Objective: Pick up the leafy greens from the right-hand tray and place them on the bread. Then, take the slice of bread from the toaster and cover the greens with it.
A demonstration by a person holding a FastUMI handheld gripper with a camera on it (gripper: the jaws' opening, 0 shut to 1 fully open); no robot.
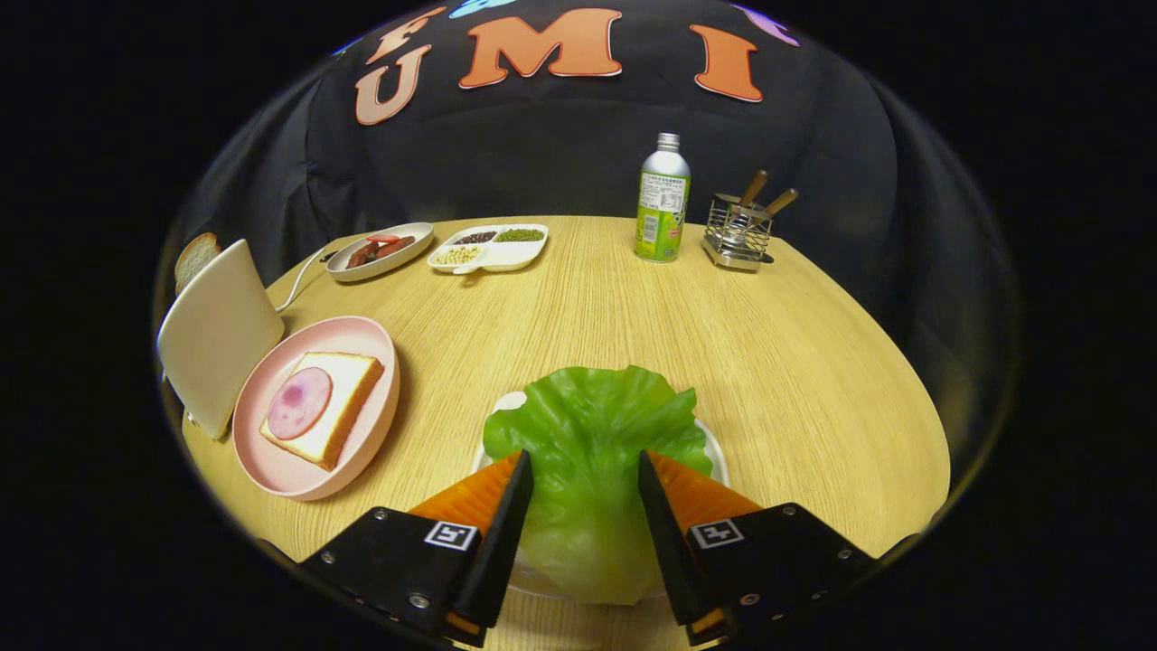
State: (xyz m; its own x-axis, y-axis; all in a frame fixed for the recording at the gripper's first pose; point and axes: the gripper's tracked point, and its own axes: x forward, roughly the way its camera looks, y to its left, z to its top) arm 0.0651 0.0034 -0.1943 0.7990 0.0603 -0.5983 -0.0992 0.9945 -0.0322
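My tongs (583, 470) point forward and down over the white tray (720, 459), their fingers (506, 506) parted either side of the leafy greens (587, 434); whether they press the leaf I cannot tell. The greens lie glossy and crinkled on that tray. Left, the bread (339, 407) with ham sits on a pink plate (271, 470), beside the toaster (217, 334).

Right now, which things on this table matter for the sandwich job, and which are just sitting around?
For the job: lettuce leaf between the open tool fingers, white tray, bread with ham, pink plate, toaster, toast slice.

Just lying about: bottle, utensil rack, sausage dish, bean tray.
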